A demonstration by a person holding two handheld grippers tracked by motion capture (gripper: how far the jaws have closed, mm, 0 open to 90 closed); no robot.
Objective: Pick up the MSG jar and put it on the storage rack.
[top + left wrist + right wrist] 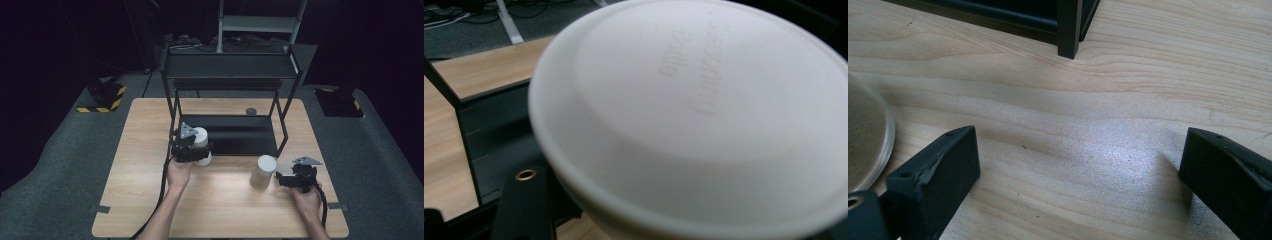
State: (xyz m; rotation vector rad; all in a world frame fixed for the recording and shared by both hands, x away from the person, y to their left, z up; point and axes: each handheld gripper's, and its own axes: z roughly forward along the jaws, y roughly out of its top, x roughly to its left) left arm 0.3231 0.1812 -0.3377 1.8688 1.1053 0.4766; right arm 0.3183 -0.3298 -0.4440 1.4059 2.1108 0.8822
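The left gripper (196, 152) clamps a white can (202, 141) sideways toward the black rack (227, 135), while the right gripper (1075, 175) waits wide open.

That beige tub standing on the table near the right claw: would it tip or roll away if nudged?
The beige tub stands upright and looks taller than it is wide, so a push near its lid would probably tip it. It is round, so once on its side it would likely roll across the smooth wooden table. Its weight cannot be judged.
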